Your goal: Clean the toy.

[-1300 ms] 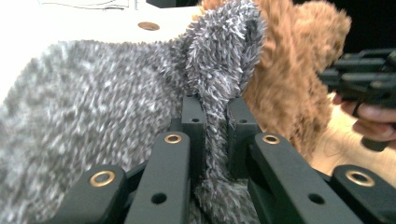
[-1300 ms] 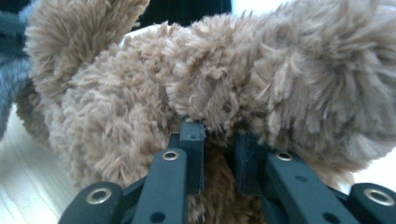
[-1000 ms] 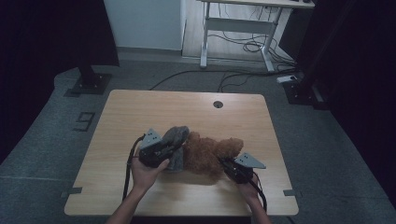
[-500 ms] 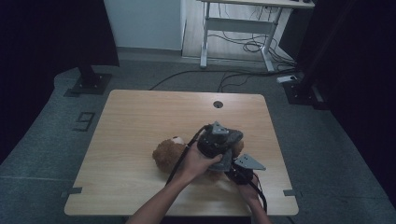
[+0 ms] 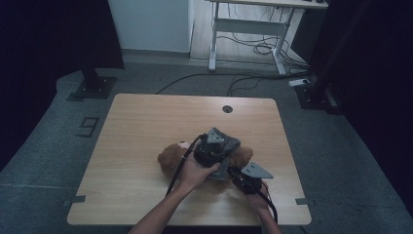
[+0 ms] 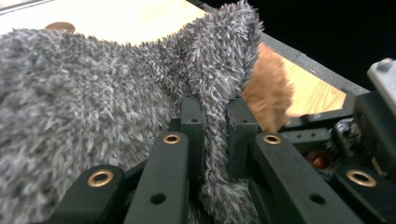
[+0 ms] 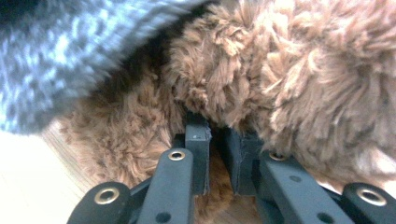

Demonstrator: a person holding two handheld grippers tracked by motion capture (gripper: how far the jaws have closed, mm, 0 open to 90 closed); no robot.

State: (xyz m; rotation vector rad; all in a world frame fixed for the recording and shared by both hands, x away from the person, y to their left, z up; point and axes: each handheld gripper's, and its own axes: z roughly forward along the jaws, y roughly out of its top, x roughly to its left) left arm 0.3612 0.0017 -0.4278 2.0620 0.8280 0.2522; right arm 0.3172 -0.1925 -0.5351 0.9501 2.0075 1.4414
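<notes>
A brown plush bear (image 5: 170,158) lies on the wooden table (image 5: 141,126), its head toward the left. My left gripper (image 5: 214,148) reaches over the bear's body. A fuzzy grey cloth (image 5: 230,144) is draped across the bear there. In the left gripper view the gripper (image 6: 215,107) is shut on a fold of the grey cloth (image 6: 93,93), with brown fur (image 6: 271,93) behind it. My right gripper (image 5: 239,176) sits at the bear's near right side. In the right gripper view it (image 7: 217,128) is shut on the bear's fur (image 7: 289,70), under the grey cloth (image 7: 60,51).
A round cable hole (image 5: 227,108) sits near the table's far edge. On the floor beyond stand a white desk frame (image 5: 243,29) with loose cables and a dark stand base (image 5: 90,87) at the left. Bare tabletop lies left and behind the bear.
My left gripper has carried the grey cloth from the bear's left side across to its right, uncovering the head. The right gripper has stayed put on the bear.
</notes>
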